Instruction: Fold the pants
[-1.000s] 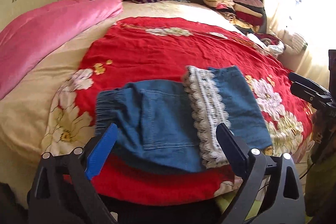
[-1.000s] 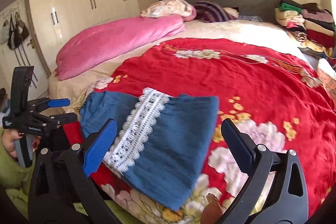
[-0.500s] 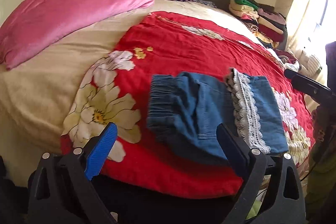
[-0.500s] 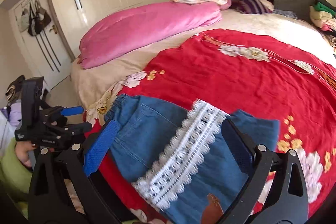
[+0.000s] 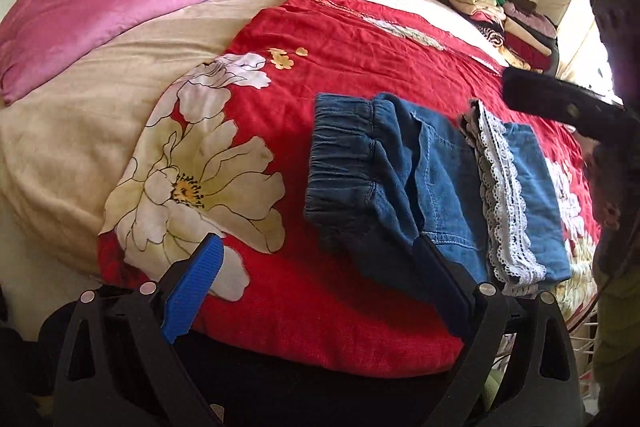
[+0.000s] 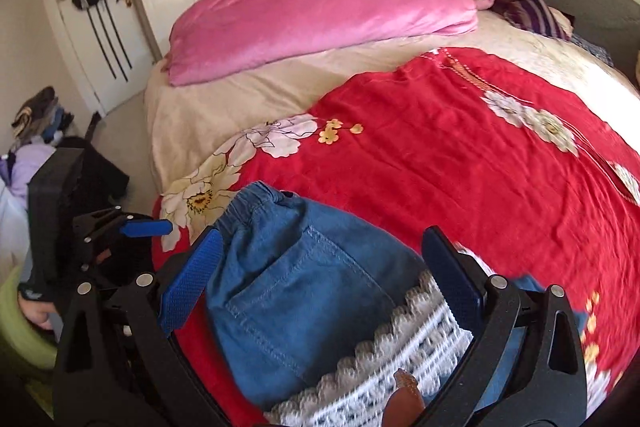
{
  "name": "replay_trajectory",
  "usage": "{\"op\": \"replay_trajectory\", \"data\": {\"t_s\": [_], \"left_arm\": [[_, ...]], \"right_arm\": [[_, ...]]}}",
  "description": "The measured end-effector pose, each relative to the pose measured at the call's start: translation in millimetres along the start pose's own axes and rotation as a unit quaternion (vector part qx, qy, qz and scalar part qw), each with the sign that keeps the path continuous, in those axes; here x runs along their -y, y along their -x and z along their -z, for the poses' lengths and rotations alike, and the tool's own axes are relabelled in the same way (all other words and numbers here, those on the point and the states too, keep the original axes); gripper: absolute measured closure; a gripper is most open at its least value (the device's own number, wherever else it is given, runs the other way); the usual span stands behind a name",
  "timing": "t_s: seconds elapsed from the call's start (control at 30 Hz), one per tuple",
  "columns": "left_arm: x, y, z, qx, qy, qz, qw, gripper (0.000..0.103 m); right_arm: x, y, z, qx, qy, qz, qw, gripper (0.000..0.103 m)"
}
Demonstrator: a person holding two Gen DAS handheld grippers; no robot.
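Lying folded on the red floral bedspread point(image 5: 352, 39), the denim pants point(image 5: 404, 179) sit right of centre in the left wrist view, elastic waistband toward the left and a white lace trim point(image 5: 504, 195) running down their right part. The left gripper point(image 5: 316, 263) fills the bottom of that frame with its jaws spread wide and nothing between them; its right finger overlaps the lower edge of the pants in the picture, though whether it touches the cloth cannot be told, while the blue-padded left finger stands over a large pale flower print. At the right edge of that view, part of the right gripper shows, dark and blurred.

In the right wrist view the right gripper point(image 6: 320, 267) is likewise spread and holds nothing, with the pants point(image 6: 304, 295) filling the lower centre of the frame between and beyond its fingers. A pink duvet point(image 6: 312, 15) lies in the upper centre.
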State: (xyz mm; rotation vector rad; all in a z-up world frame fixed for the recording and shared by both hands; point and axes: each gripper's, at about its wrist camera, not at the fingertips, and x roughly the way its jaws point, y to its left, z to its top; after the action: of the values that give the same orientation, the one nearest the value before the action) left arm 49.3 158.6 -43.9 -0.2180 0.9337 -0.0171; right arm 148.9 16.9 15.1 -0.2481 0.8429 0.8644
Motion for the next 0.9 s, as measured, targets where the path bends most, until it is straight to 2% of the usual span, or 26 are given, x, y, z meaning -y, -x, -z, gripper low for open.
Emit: {"op": "replay_trajectory", "data": {"t_s": [0.33,0.63,0.67,0.7,0.73,0.8,0.9], "left_arm": [[7,-13,-1,-0.012,-0.012,-0.003,0.9999,0.008],[12,-30,-1,-0.021,-0.015,0.004,0.9997,0.01],[12,-32,-1,-0.021,-0.01,0.013,0.9996,0.018],[11,-35,-1,-0.024,-0.003,0.028,0.9993,0.03],[10,-37,-1,-0.029,0.004,0.043,0.9987,0.035],[13,-42,0,-0.033,0.003,0.057,0.9978,0.051],[18,-46,2,-0.035,-0.009,0.048,0.9982,0.052]], "right_arm": [[-3,-30,-11,-0.028,0.022,-0.002,0.999,0.009],[-13,-59,-16,-0.066,0.048,-0.036,0.996,0.009],[-15,-63,-16,-0.068,0.053,-0.04,0.995,0.009],[-17,-66,-17,-0.07,0.055,-0.046,0.995,0.009],[-19,-70,-17,-0.075,0.056,-0.053,0.994,0.009],[-24,-81,-17,-0.089,0.063,-0.06,0.992,0.009],[-28,-96,-13,-0.108,0.072,-0.065,0.989,0.009]]}}
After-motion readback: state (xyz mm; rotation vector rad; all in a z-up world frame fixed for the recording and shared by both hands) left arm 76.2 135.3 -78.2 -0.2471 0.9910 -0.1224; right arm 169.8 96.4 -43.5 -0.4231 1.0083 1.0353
